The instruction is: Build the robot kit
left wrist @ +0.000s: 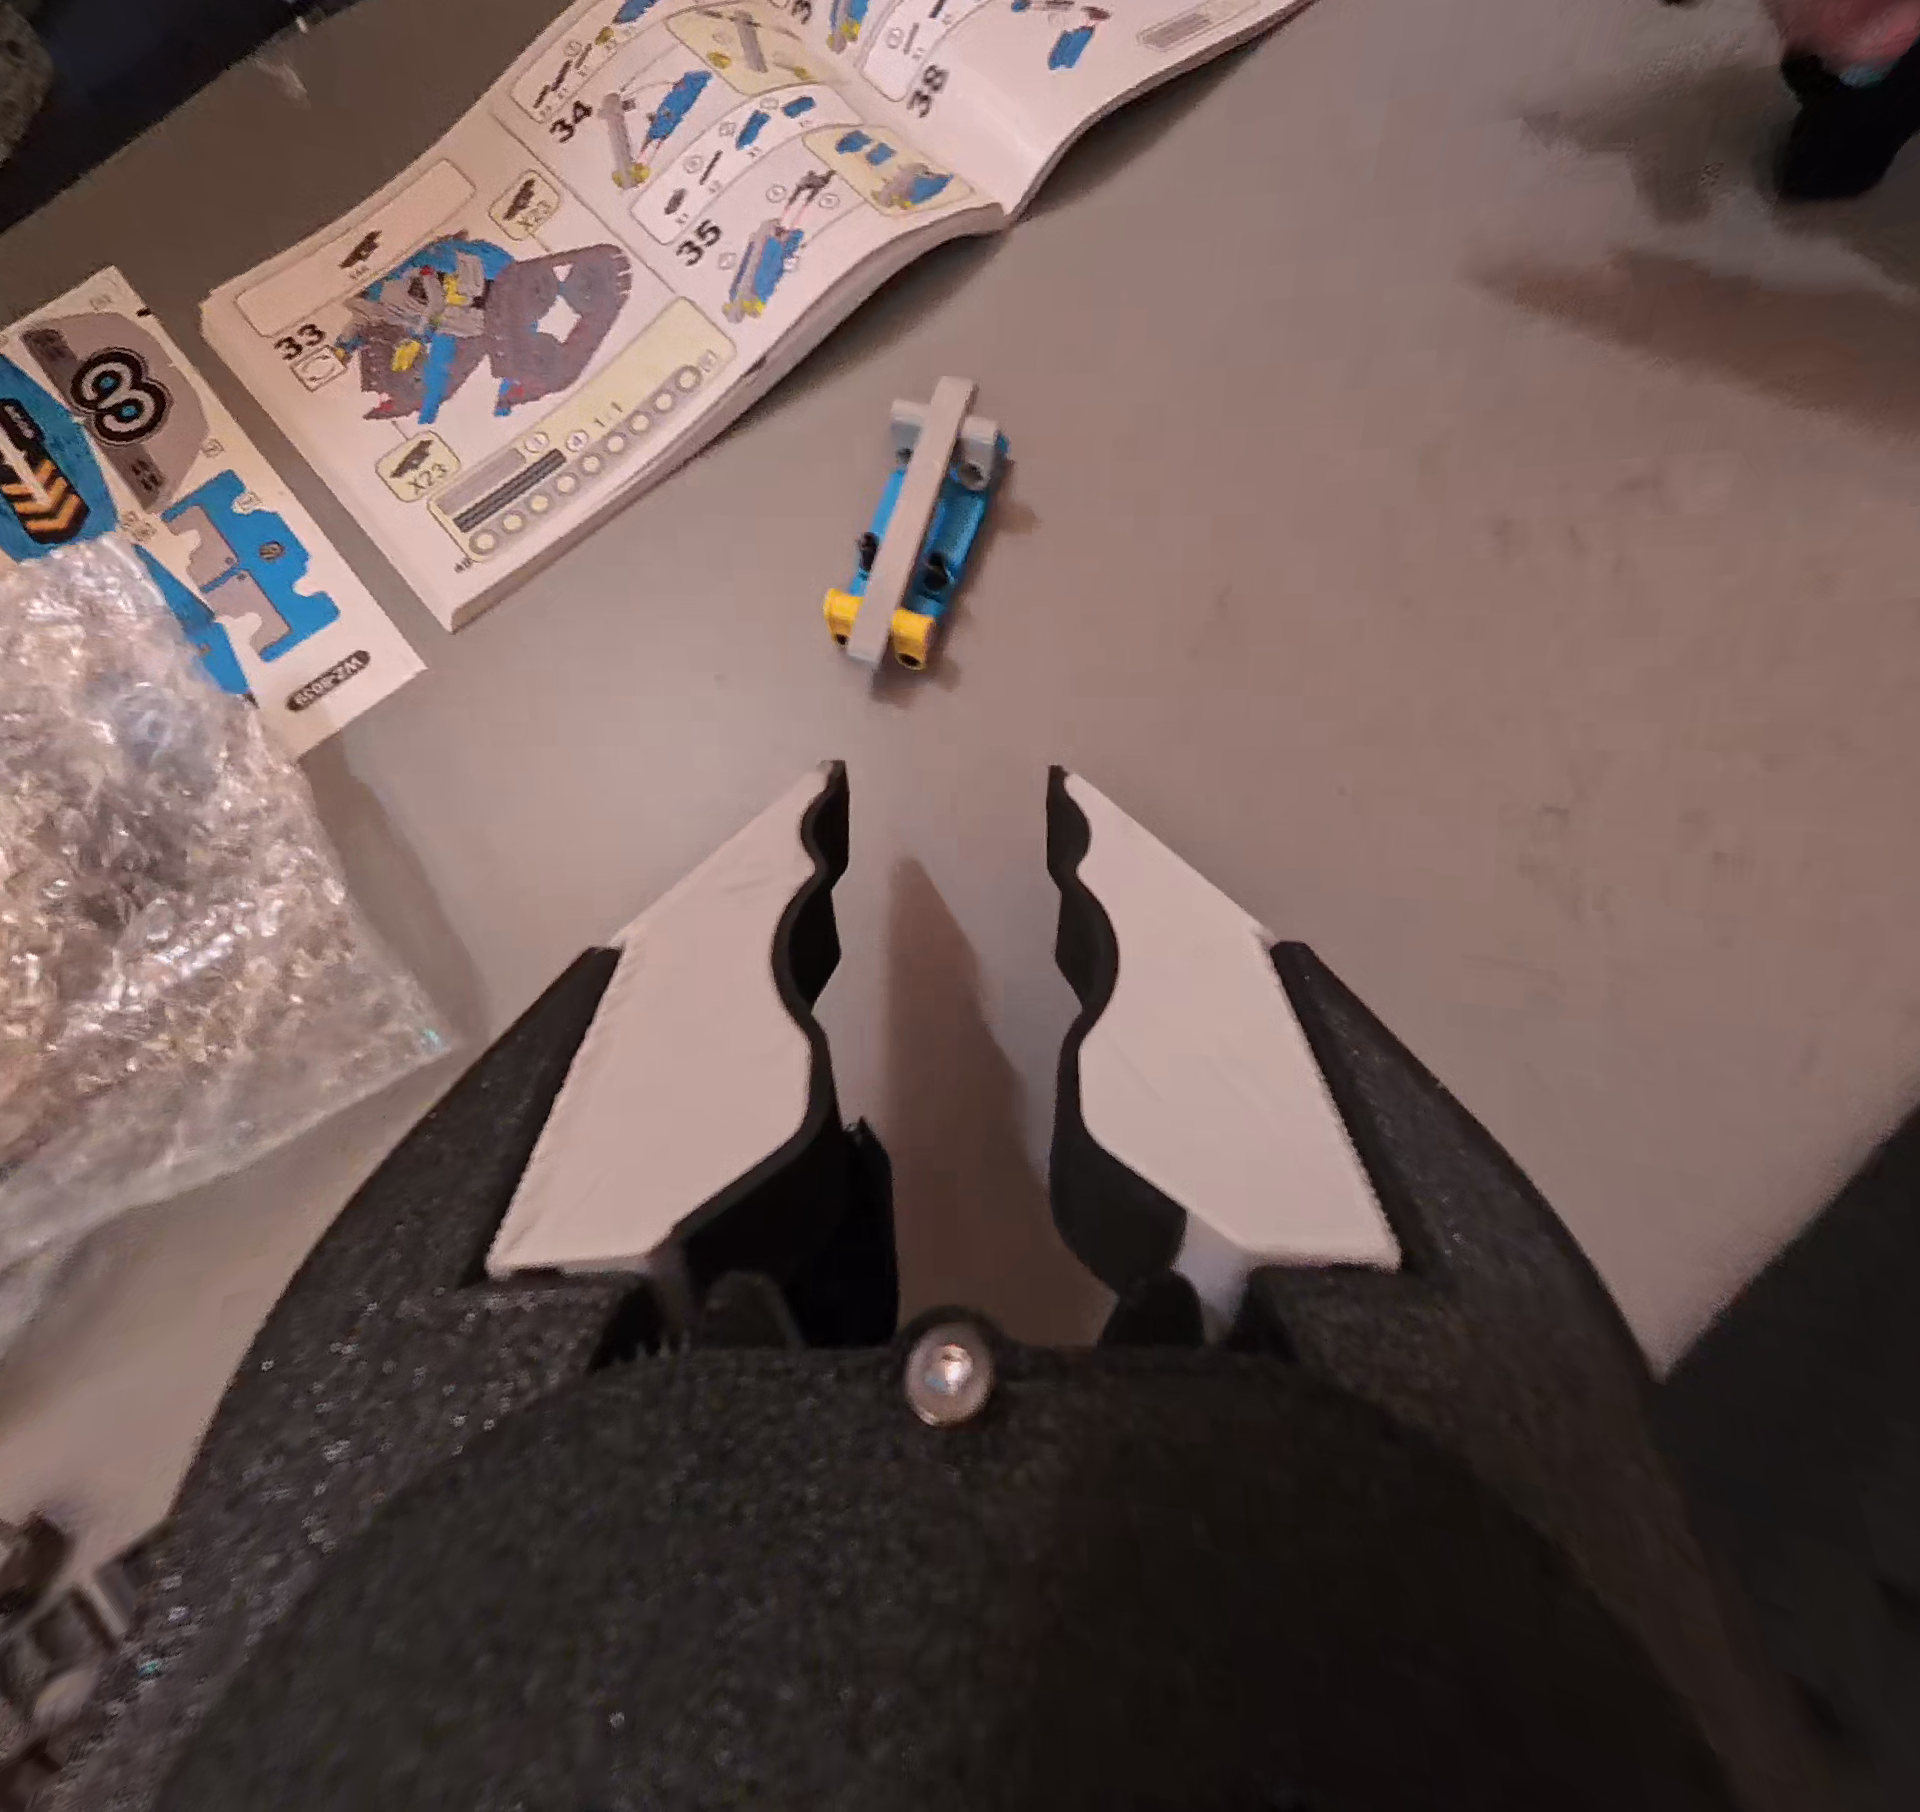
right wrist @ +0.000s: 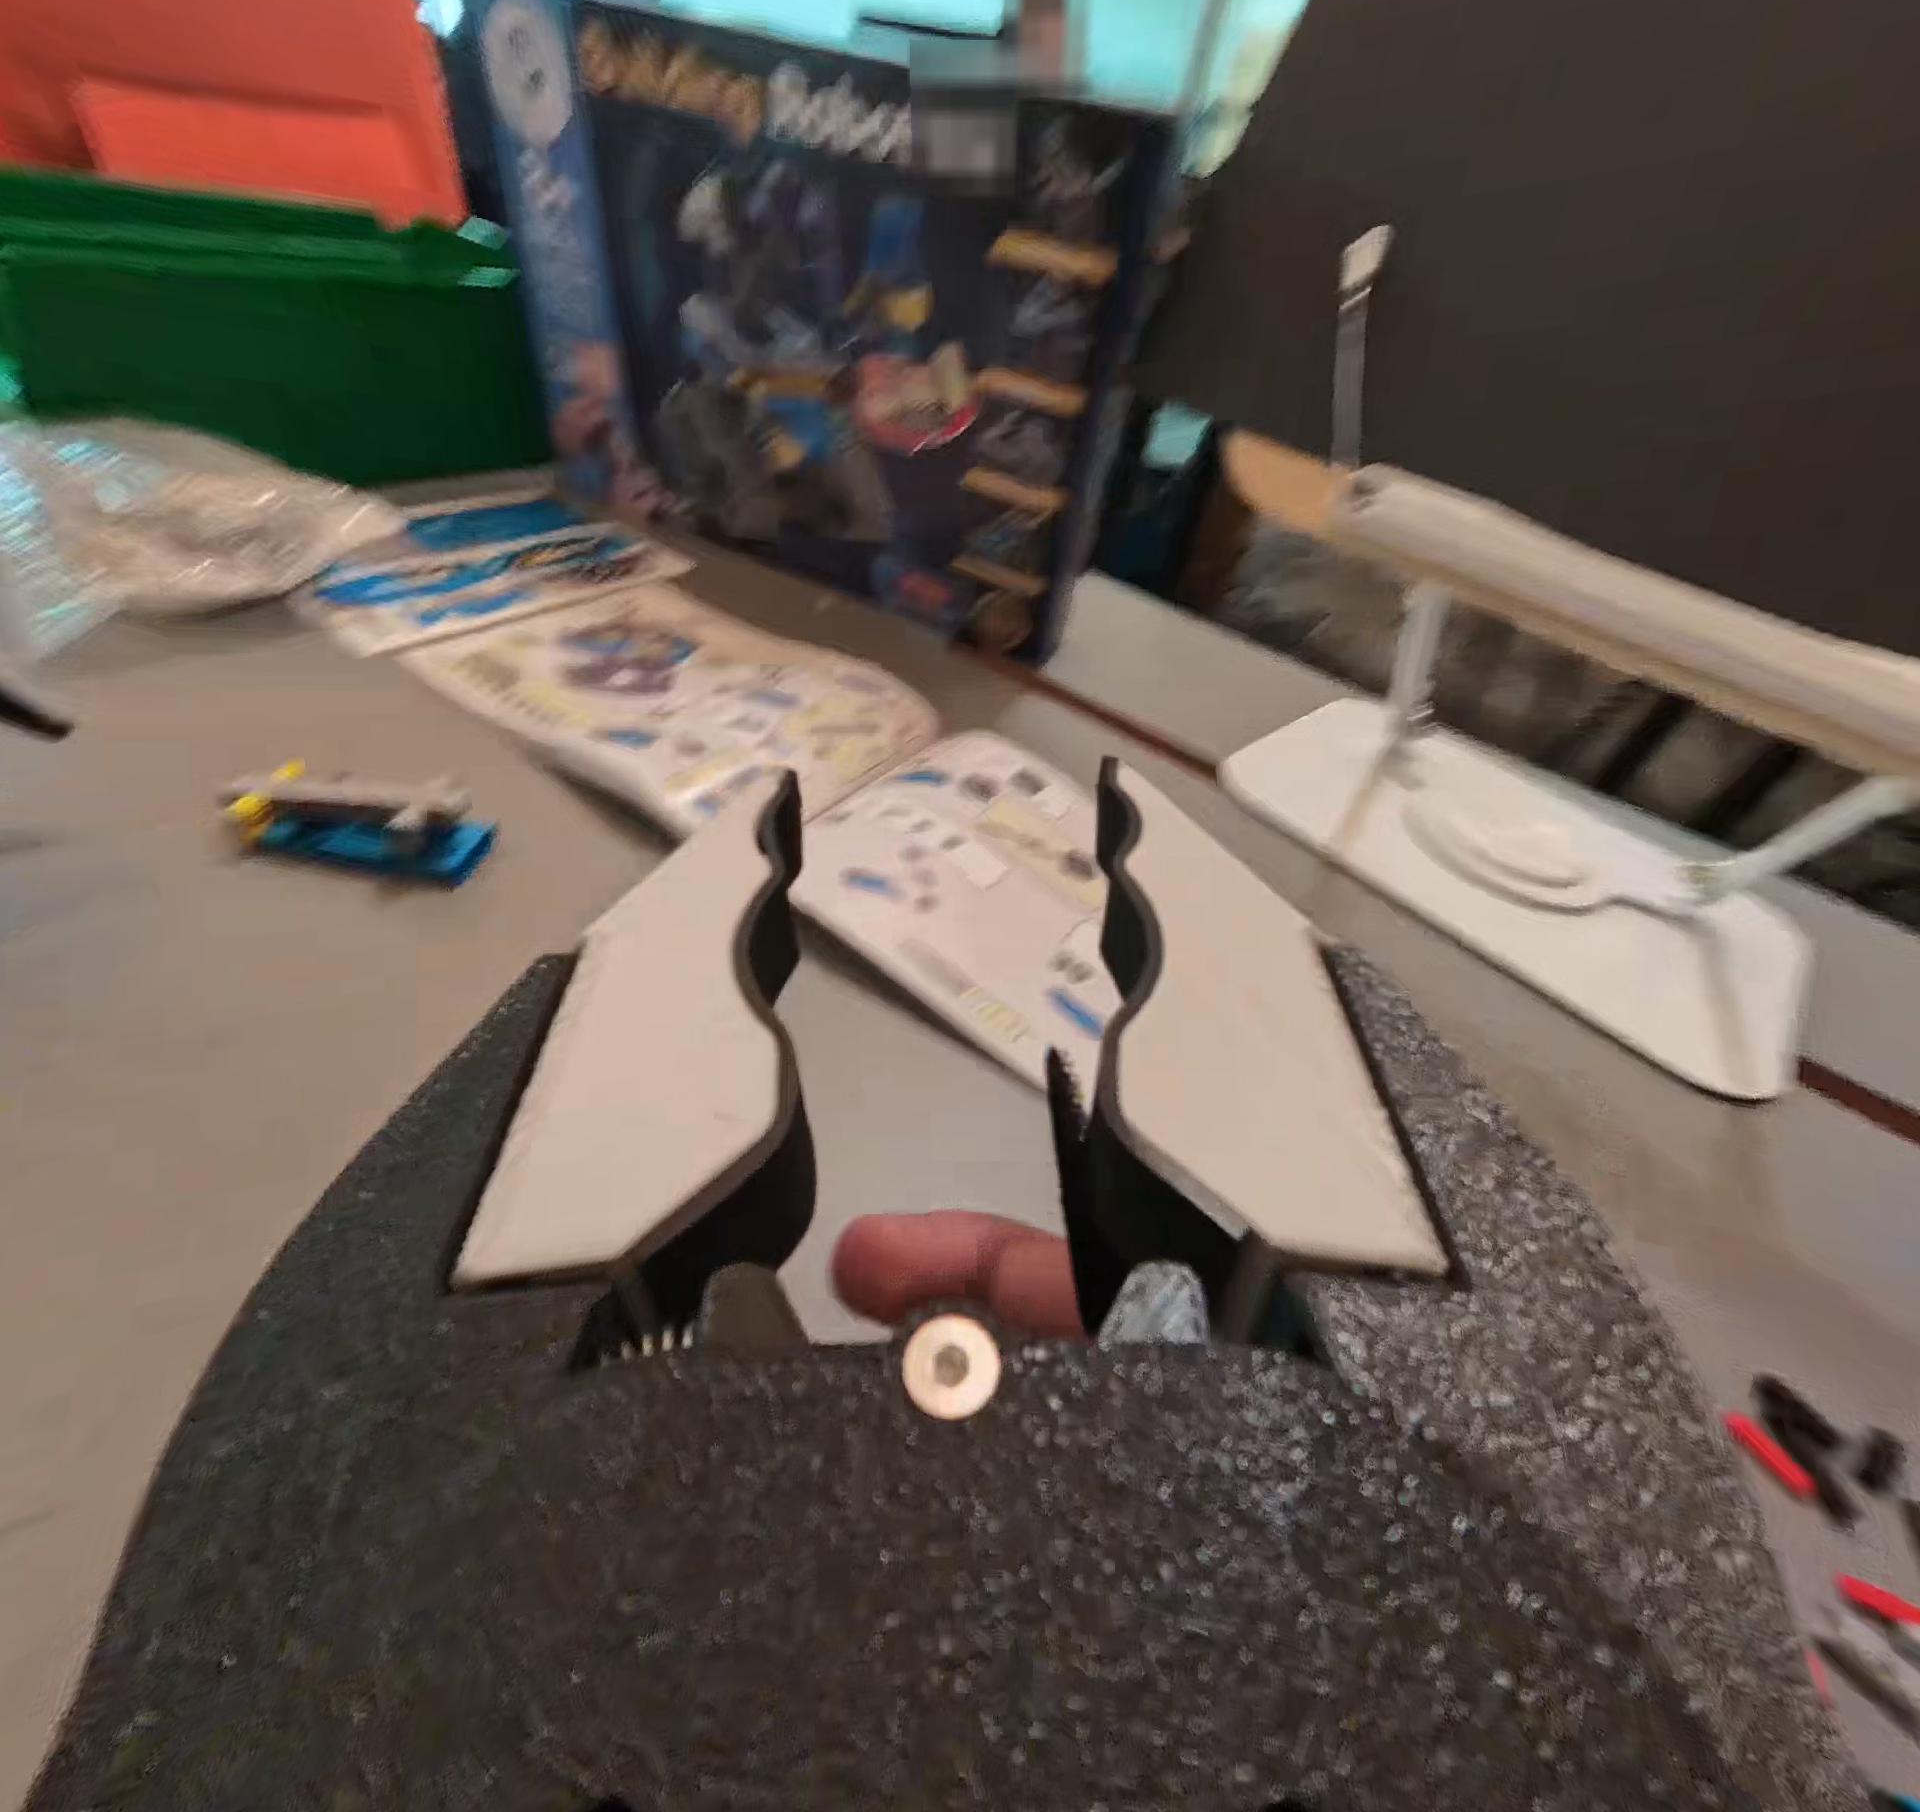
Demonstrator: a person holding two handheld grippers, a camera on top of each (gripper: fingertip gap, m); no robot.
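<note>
A small brick assembly, blue with a grey beam on top and yellow pieces at one end, lies on the grey table. My left gripper is open and empty, hovering just short of it, jaws pointing at it. The assembly also shows in the right wrist view, far to the left. My right gripper is open and empty above the table, over the near edge of an open instruction booklet. A fingertip shows at its base.
The open instruction booklet lies behind the assembly, with a sticker sheet and a crinkled plastic bag at left. A toy box, a white lamp base, green and orange bins and loose small parts surround the table. Measured from the fingertips, the white lamp base is 25 cm or so from the right gripper and 50 cm from the left.
</note>
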